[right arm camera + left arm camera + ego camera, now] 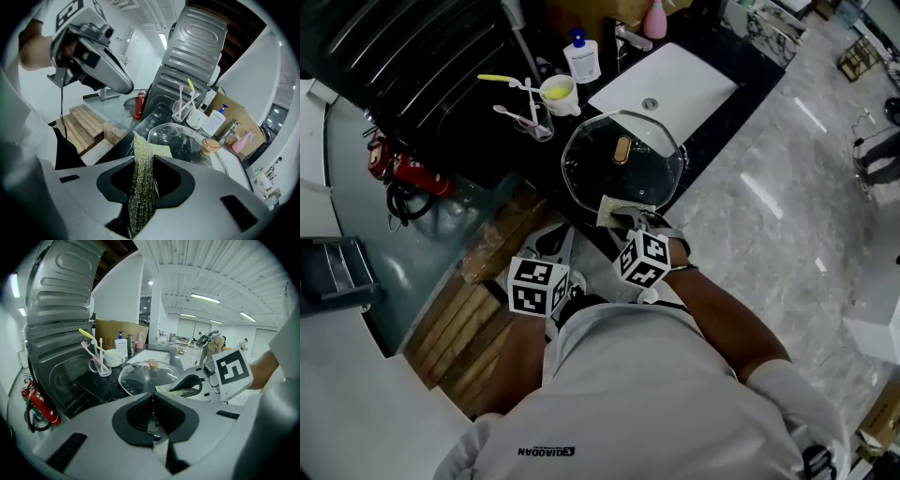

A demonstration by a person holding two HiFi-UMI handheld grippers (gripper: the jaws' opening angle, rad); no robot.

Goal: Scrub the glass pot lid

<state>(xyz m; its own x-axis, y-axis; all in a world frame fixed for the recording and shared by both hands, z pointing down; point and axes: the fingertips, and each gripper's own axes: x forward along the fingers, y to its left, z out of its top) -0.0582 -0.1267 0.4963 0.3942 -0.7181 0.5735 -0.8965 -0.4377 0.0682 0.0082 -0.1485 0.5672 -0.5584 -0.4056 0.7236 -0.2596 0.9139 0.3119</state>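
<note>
The glass pot lid [623, 161] with a tan knob [622, 149] lies flat on the black counter, partly over the white sink [666, 82]. It also shows in the left gripper view as the lid [147, 376] and in the right gripper view as the lid [183, 138]. My right gripper [623, 217] is shut on a yellow-green scrub cloth [143, 178], held just at the lid's near rim; the cloth's free end [612, 212] reaches the rim. My left gripper [152, 399] is shut with nothing in it, drawn back near my body, short of the counter.
Behind the lid stand a glass [536, 120] with toothbrushes, a white cup [560, 94], a soap bottle [582, 56] and a pink bottle [655, 19]. A ribbed metal drainboard [422, 66] lies at left. A red extinguisher [403, 171] and wooden pallets [469, 328] sit on the floor.
</note>
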